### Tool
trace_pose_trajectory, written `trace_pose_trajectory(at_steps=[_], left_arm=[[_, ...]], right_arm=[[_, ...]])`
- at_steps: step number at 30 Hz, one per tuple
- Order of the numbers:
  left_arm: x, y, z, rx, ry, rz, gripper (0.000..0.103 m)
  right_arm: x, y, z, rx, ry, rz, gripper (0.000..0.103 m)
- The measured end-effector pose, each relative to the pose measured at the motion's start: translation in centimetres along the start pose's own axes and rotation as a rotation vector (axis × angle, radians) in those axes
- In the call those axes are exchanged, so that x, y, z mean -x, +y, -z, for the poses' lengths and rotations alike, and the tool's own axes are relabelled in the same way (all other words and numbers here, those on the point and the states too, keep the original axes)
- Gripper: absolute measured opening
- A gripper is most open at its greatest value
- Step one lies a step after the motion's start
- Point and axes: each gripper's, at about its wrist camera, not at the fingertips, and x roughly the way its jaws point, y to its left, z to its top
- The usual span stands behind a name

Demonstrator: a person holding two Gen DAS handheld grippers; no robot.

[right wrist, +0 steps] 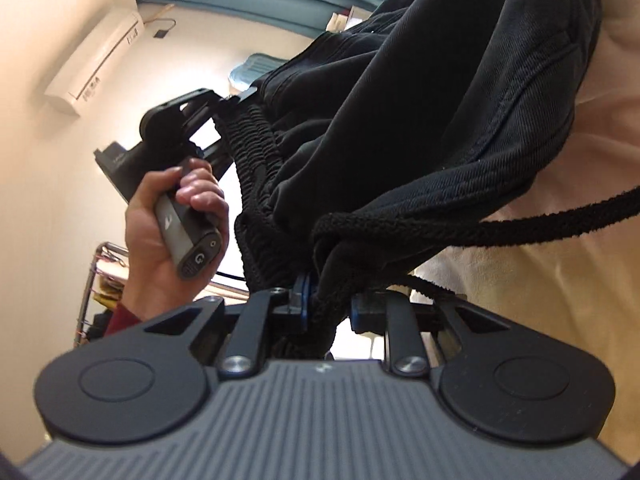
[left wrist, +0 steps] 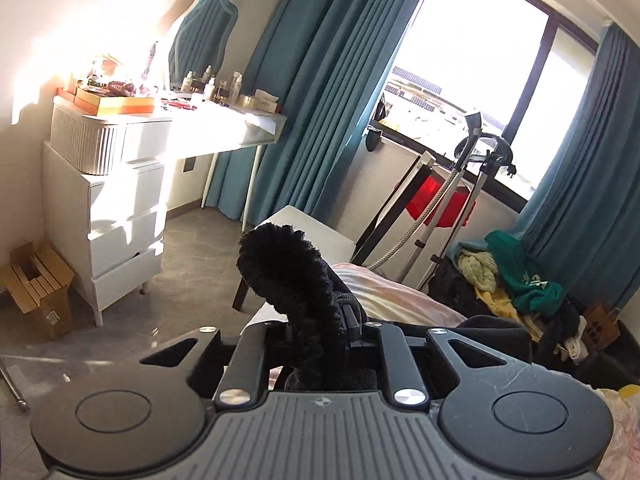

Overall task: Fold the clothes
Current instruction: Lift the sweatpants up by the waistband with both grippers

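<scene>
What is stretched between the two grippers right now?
The black garment's ribbed waistband, seen in the right wrist view, spans from the right gripper to the left gripper.

Hard sunlight pours through a wide dark-framed window (left wrist: 480,60) hung with teal curtains (left wrist: 320,80), bleaching the pale wall (left wrist: 80,8). A white chest of drawers (left wrist: 120,220) stands on the grey floor (left wrist: 192,264) beside a cluttered vanity tabletop (left wrist: 224,124) with a mirror (left wrist: 204,28). In the right wrist view an air conditioner (right wrist: 96,64) is mounted high on the wall.
</scene>
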Motion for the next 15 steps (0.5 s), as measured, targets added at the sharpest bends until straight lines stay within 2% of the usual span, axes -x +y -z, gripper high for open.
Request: trace_pose_trajectory(at_steps=[4,7,8,11,12,13,14,15], left_arm=[[-4.8,4.1,2.9,0.031,0.069,-0.072,0.018],[-6.1,7.2,4.7,0.058,0.102,-0.108,0.021],[-5.7,8.3,5.2,0.064,0.110,-0.108,0.022],[-3.6,10.2,6.0,0.077,0.144,-0.107,0.035],[-3.0,10.4,5.9,0.068,0.147,-0.105,0.044],[-1.6,10.1,6.1,0.052,0.131,-0.121,0.058],[-0.2,9.7,6.2,0.036,0.114,-0.136,0.067],[1.2,9.4,6.3,0.020,0.097,-0.152,0.085]], right_arm=[[-3.9,-3.2,0.5,-0.013,0.101,0.117,0.021],[-4.3,-4.7,0.3,-0.014,0.150,0.144,0.022],[-4.1,-4.8,0.2,-0.014,0.159,0.142,0.024],[-3.3,-4.1,0.2,0.042,0.186,0.157,0.027],[-3.0,-3.7,0.1,0.076,0.193,0.157,0.029],[-2.8,-3.2,0.0,0.109,0.199,0.157,0.034],[-2.5,-2.8,0.0,0.143,0.206,0.158,0.046],[-2.1,-2.2,0.0,0.177,0.209,0.160,0.053]])
